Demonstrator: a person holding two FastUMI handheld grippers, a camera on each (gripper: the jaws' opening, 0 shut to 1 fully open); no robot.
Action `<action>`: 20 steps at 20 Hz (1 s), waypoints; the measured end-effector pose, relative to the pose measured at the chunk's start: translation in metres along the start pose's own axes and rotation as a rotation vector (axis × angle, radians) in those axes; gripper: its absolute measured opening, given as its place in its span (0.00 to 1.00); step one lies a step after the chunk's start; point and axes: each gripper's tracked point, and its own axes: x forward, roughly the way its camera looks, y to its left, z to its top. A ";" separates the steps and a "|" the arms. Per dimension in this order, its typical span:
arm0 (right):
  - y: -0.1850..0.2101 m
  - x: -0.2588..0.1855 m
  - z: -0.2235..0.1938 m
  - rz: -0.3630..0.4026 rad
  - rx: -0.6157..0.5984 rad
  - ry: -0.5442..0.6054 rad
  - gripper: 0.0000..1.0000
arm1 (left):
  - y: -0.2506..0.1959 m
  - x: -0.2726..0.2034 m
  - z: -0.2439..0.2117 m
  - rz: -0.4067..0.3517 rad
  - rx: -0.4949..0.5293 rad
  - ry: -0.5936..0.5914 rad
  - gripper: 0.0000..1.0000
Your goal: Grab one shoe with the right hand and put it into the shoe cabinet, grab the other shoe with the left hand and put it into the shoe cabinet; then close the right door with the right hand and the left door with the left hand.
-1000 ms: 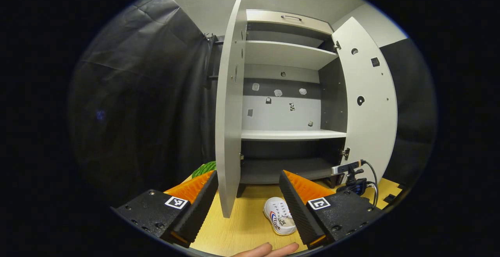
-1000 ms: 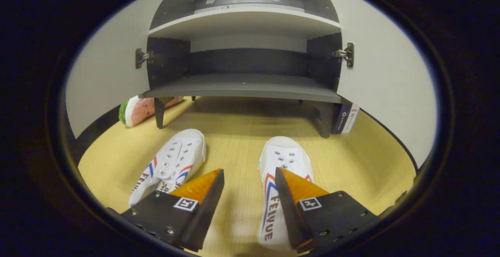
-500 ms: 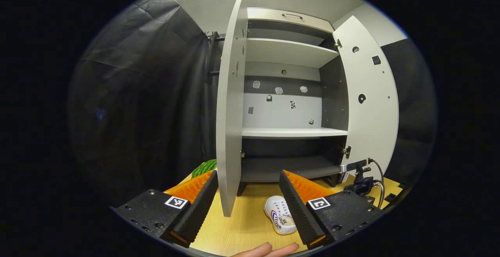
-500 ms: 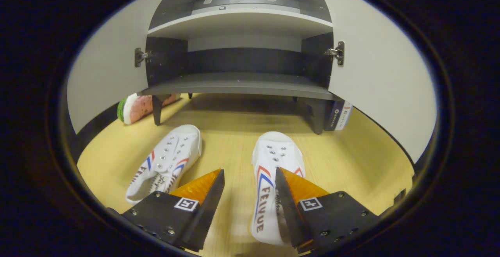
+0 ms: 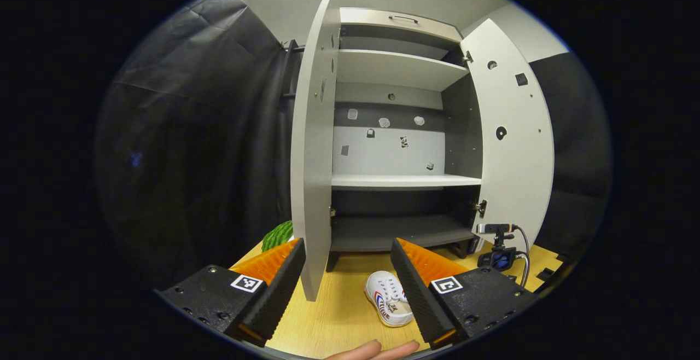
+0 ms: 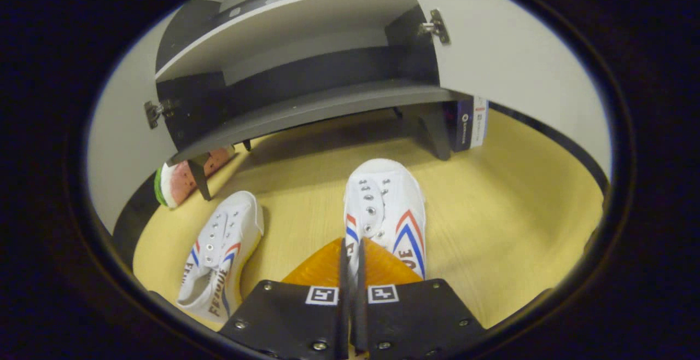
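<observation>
White canvas shoe [image 6: 385,212] edge pinched by right gripper [image 6: 350,256]; left gripper [image 5: 347,272] spread, grey cabinet [image 5: 394,130] at 12 o'clock.

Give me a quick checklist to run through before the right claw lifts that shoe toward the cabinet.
1. Right claw clamped on the shoe at its side wall: ok.
2. Grip firm enough to lift: cannot tell.
3. Right door open wide: ok.
4. Left door open: ok.
5. Bottom shelf free for the shoe: ok.
6. Left claw open and away from the other shoe: ok.
</observation>
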 end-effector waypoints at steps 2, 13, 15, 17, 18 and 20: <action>0.001 0.001 0.001 0.024 -0.040 -0.045 0.01 | -0.006 -0.001 0.000 -0.014 0.011 -0.001 0.95; 0.027 -0.048 0.053 0.184 -0.052 -0.268 0.00 | -0.017 0.000 -0.007 -0.054 -0.007 -0.009 0.96; 0.039 -0.071 0.077 0.206 -0.076 -0.332 0.00 | -0.017 0.006 -0.014 -0.055 -0.018 0.009 0.95; 0.050 -0.098 0.107 0.216 -0.075 -0.393 0.00 | -0.019 0.013 -0.017 -0.056 -0.020 0.013 0.96; 0.055 -0.112 0.124 0.221 -0.086 -0.415 0.01 | -0.022 0.015 -0.020 -0.061 -0.019 0.022 0.96; 0.063 -0.145 0.160 0.228 -0.110 -0.462 0.01 | -0.028 0.019 -0.020 -0.075 -0.010 0.013 0.96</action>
